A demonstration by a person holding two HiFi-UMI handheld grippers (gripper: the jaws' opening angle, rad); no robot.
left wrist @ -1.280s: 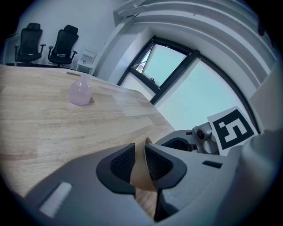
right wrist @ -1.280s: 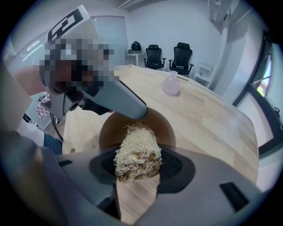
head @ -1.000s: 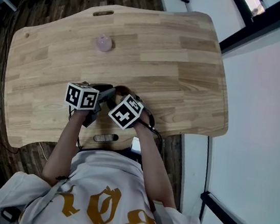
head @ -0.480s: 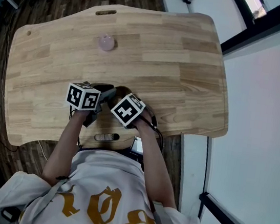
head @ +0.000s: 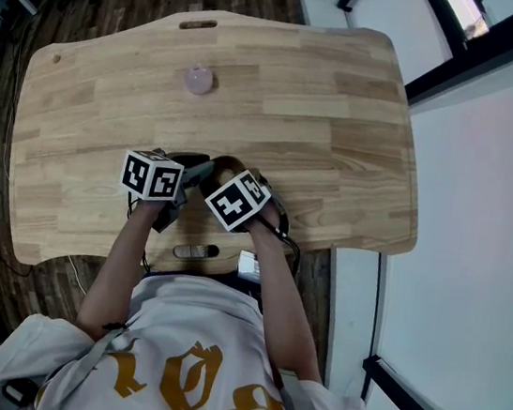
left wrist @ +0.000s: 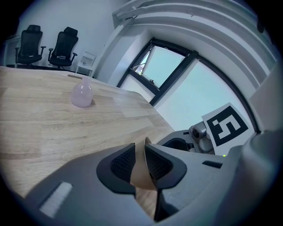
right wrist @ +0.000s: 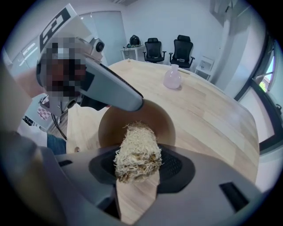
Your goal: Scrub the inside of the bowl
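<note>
A brown bowl (right wrist: 137, 121) stands near the table's front edge and is mostly hidden under the grippers in the head view (head: 225, 164). My left gripper (left wrist: 140, 155) is shut on the bowl's rim (left wrist: 142, 172), one jaw inside and one outside. In the right gripper view the left gripper (right wrist: 110, 93) holds the rim on the far left side. My right gripper (right wrist: 138, 154) is shut on a pale fibrous scrubber (right wrist: 137, 150), which hangs just over the near rim, pointing into the bowl. In the head view both marker cubes sit side by side, left (head: 152, 176) and right (head: 237, 200).
A small pink vase (head: 198, 79) stands alone at the far side of the wooden table (head: 345, 117), also seen as a vase (right wrist: 172, 78) beyond the bowl. Office chairs (right wrist: 170, 50) stand behind the table. The table's front edge is right under my arms.
Hardly anything: the head view drifts slightly, and both grippers stay at the bowl in the same hold.
</note>
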